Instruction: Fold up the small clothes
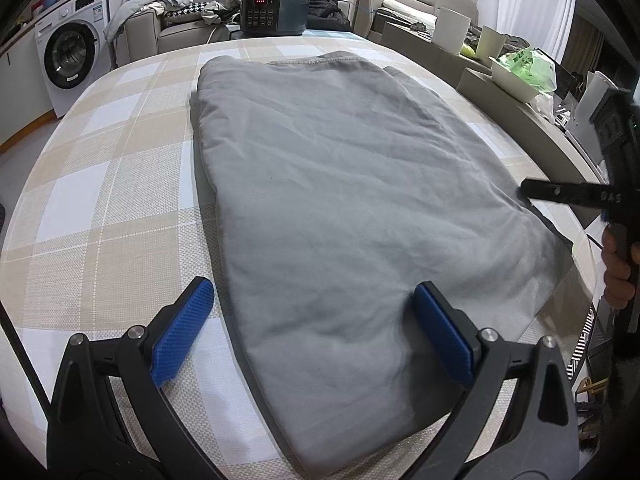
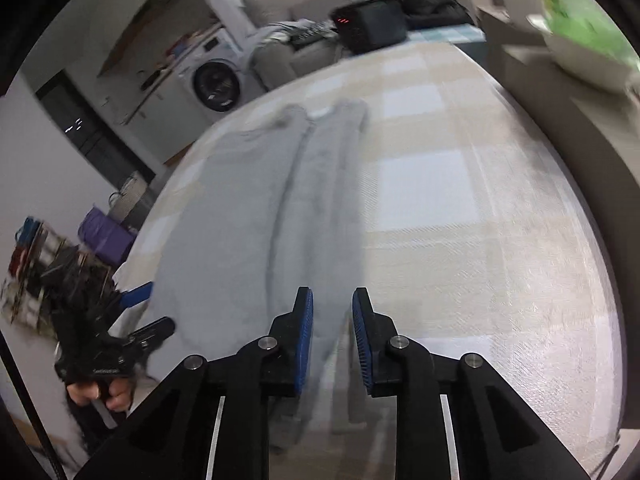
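Note:
A grey garment [image 1: 340,184] lies flat and partly folded on the checked table cover [image 1: 100,200]. My left gripper [image 1: 312,312] is open wide at the garment's near edge, its right pad [image 1: 440,332] over the cloth and its left pad [image 1: 184,332] over the cover. It holds nothing. The right gripper shows at the right of the left wrist view [image 1: 560,194]. In the blurred right wrist view, my right gripper [image 2: 332,316] is partly open above the garment's folded edge [image 2: 320,200], with nothing clearly between its pads. The left gripper appears there at the lower left [image 2: 132,320].
A black cooker [image 1: 276,12] stands at the table's far end. A white bowl with a green bag [image 1: 524,72] and white cups [image 1: 452,28] sit on a ledge to the right. A washing machine [image 1: 68,56] and a sofa with clothes [image 1: 160,12] stand beyond.

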### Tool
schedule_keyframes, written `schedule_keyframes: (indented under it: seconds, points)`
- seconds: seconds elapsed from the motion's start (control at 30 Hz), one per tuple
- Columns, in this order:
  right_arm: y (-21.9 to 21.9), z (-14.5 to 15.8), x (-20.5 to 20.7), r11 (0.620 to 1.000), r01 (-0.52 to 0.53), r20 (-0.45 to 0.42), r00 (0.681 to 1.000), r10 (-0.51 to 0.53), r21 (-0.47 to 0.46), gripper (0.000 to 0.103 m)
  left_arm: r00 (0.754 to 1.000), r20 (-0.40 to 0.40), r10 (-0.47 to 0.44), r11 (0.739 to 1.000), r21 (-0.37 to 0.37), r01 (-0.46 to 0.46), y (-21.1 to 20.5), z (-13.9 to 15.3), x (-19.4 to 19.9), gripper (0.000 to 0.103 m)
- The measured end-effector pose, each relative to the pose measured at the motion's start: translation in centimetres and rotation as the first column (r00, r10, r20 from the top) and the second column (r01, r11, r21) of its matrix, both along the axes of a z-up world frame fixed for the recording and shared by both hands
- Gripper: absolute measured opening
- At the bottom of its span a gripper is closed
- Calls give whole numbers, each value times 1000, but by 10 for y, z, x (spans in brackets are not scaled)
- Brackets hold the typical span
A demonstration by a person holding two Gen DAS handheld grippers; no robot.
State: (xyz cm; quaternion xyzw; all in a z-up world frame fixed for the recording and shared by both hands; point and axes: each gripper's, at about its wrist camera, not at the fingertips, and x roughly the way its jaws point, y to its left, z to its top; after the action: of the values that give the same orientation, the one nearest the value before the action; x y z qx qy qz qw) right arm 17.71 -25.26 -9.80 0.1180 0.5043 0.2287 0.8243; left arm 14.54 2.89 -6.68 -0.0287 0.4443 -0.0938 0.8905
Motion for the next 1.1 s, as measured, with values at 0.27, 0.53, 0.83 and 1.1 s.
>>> schedule_keyframes:
  seconds: [0.27,0.53,0.83,1.1]
  points:
    - [-1,0,-9,990,-50,6,999,49,131,21,1000,-1,0,1000,3,0,0,0,1,99]
    - [5,-7,-13,993,-80,21,997,79,86,6,1000,-1,0,1000,3,0,0,0,1,99]
    - [16,-10,-17,994,-102,32,994,103,-26,6,1000,-1,-2,1000,2,2,2,0,0,100]
    - [-3,1,5,998,22,47,999,-25,59,18,1000,-2,-2,1000,5,2,4,-1,0,100]
